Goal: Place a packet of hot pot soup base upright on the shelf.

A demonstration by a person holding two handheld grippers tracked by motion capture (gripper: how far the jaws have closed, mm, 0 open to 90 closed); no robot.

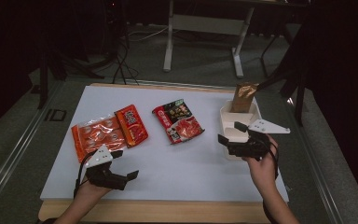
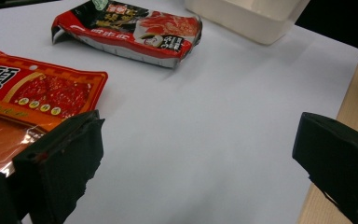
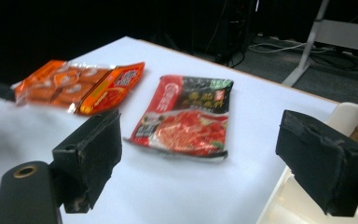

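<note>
An orange snack packet [image 1: 108,131] lies flat at the table's left, and a red and black noodle packet [image 1: 178,120] lies in the middle. A brown shiny bag [image 1: 243,96] stands in a white bin [image 1: 253,113] at the right. My left gripper [image 1: 125,168] hovers open near the front edge, just below the orange packet [image 2: 32,93]. My right gripper [image 1: 230,132] is open over the bin's front part, facing the noodle packet [image 3: 186,114]. Nothing is between either pair of jaws.
The white tabletop [image 1: 177,163] rests on a wooden board whose edge [image 1: 168,210] shows at the front. Behind the table stand the legs of a white desk [image 1: 168,42] on a grey floor with cables.
</note>
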